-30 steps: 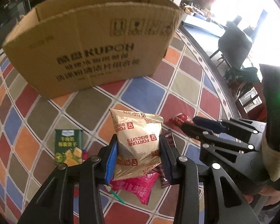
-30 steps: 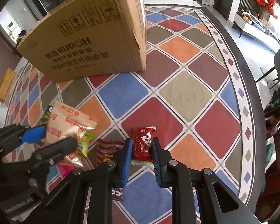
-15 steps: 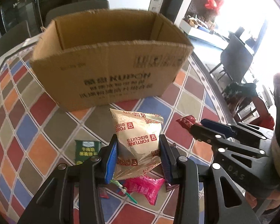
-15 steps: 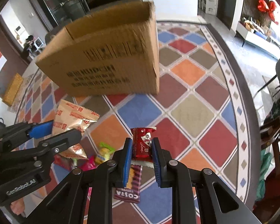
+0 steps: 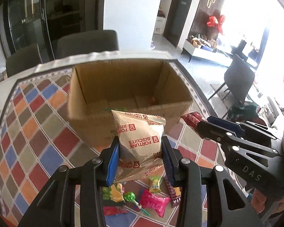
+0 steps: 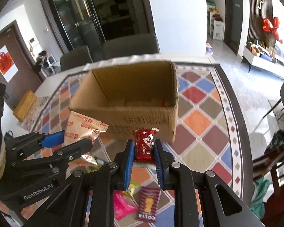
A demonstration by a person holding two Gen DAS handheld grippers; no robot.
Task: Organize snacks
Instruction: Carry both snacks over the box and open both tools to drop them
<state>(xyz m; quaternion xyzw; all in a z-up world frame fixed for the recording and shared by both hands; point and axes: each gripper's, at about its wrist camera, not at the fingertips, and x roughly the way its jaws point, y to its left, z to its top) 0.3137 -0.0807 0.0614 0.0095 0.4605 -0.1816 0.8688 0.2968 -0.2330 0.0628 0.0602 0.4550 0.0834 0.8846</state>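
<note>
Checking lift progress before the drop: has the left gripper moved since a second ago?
Yes. The left gripper, shut on the biscuit bag, has risen: the box now shows its open inside from above.

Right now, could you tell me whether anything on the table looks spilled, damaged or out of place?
Nothing looks damaged. The only untidy spot is a loose scatter of small snacks, including a pink packet and a Costa packet, lying at odd angles on the patterned tablecloth outside the cardboard box.

light: bright daylight, blown out far right of left gripper [image 5: 140, 158] | blur: cardboard box [image 6: 134, 98] ahead smeared | distortion: fisheye bending, edges vignetted dark | focus: held packets sharp
</note>
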